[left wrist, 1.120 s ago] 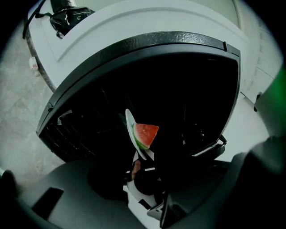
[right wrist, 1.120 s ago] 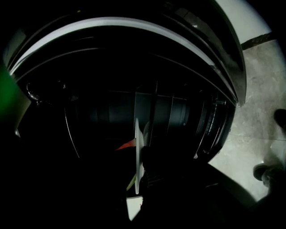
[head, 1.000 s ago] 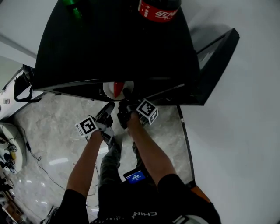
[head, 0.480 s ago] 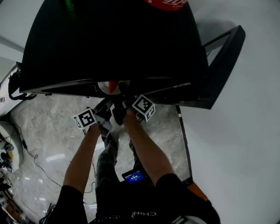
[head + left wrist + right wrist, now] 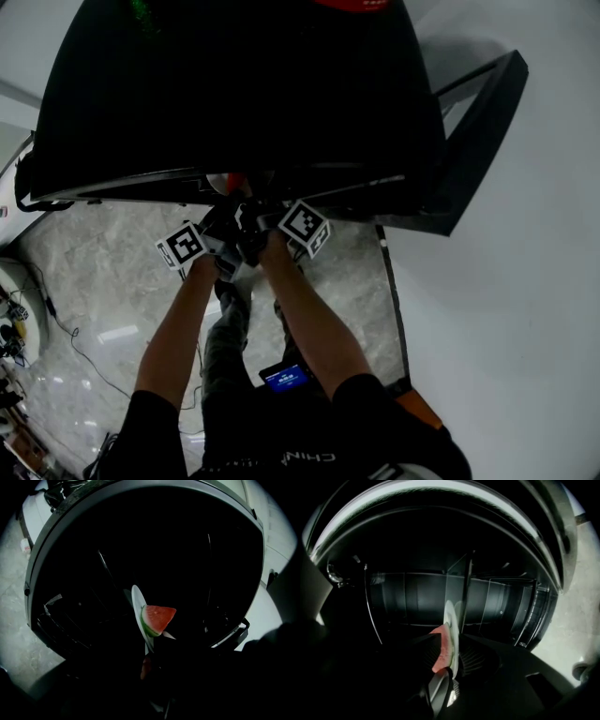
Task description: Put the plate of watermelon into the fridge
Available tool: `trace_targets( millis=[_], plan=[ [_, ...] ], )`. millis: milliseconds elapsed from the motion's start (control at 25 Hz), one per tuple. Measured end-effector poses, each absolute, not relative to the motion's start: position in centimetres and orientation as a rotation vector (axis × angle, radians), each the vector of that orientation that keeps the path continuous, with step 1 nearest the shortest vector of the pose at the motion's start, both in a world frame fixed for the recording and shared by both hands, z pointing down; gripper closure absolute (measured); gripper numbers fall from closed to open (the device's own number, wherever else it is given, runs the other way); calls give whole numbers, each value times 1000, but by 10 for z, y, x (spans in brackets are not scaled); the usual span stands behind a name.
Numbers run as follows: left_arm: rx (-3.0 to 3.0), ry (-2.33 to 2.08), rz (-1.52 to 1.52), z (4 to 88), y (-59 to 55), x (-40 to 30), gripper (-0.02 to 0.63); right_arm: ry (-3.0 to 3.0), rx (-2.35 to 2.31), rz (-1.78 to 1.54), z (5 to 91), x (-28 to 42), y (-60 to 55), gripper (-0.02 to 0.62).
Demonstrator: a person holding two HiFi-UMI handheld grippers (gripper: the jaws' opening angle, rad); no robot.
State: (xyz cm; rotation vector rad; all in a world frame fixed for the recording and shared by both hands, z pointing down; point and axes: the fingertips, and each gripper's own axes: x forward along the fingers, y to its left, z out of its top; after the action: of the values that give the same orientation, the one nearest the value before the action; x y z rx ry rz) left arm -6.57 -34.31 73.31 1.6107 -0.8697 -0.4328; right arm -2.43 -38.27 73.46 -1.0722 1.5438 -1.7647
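The black fridge stands open, its door swung to the right. A white plate carrying a red watermelon wedge is held at the fridge mouth; from the head view only a sliver of the plate shows under the fridge's top edge. My left gripper is closing, its jaws on the plate's near rim. My right gripper is opening, and the plate and wedge still stand between its ribbed pads. Darkness hides the contact.
Wire shelves line the dark inside of the fridge. On its top stand a red-labelled bottle and a green bottle. A black strap hangs at the left corner. Cables trail over the marble floor.
Both grippers have moved forward to the fridge mouth, so the plate has slid almost out of sight under its top edge. The left gripper has closed in beside the right one.
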Motion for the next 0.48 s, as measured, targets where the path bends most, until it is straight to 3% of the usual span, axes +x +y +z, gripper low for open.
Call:
trace_targets(
  millis=[120,480],
  plan=[
    [1556,-818,-567,723,-351,-61,549,1618,-1056,-1762,729,-27,-381,463],
    [1575,-851,-587,723,-374,-72,558,2034,-1231,-1673,733,-23,-351,453]
  ],
)
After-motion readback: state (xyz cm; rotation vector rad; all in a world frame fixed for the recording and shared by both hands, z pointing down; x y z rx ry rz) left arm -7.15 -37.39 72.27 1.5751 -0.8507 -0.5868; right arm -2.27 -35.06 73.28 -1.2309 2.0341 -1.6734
